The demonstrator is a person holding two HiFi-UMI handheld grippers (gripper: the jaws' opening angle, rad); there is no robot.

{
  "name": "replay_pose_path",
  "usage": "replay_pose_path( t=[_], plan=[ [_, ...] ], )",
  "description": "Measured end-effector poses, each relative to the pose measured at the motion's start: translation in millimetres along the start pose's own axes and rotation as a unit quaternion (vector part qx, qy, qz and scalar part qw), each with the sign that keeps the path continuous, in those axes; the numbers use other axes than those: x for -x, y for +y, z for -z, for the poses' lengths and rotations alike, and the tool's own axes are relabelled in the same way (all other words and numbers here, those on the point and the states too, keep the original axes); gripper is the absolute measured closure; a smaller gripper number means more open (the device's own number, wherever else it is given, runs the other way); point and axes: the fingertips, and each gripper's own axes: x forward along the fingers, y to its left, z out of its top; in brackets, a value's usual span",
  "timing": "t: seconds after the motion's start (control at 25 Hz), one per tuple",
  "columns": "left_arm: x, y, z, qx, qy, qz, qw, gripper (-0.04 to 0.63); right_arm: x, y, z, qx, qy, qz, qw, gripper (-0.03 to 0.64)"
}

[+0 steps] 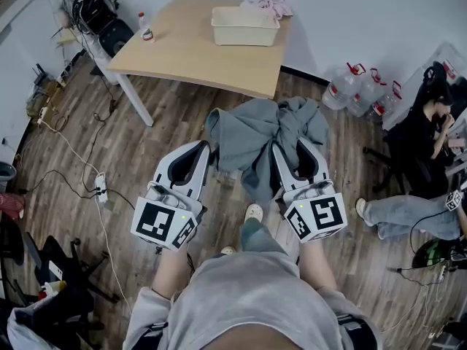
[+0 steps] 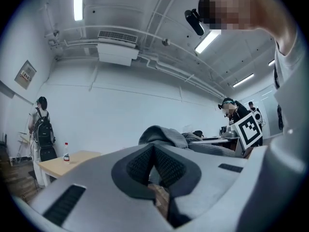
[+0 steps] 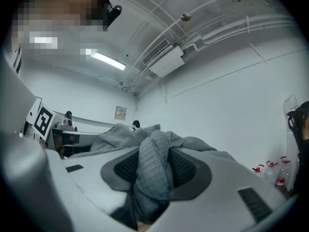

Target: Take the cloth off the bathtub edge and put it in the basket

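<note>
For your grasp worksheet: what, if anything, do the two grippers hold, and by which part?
The grey cloth: the right gripper pinches a bunched fold, and the left gripper appears to pinch a thin edge at its other side.

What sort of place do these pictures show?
Probably a lab or office workroom: a power strip with cables on the floor, water jugs by the wall, a plain table.
</note>
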Motion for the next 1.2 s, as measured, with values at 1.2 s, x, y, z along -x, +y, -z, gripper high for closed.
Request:
replay_pose_path(
  t=[1.2],
  plan=[
    [-225.4,60.8,12.7,-0.014,-0.001,-0.038,0.9992,0.597,-157.8,-183.9,14.3,-0.002,-0.001,-0.038,0.999,0.454]
  ],
)
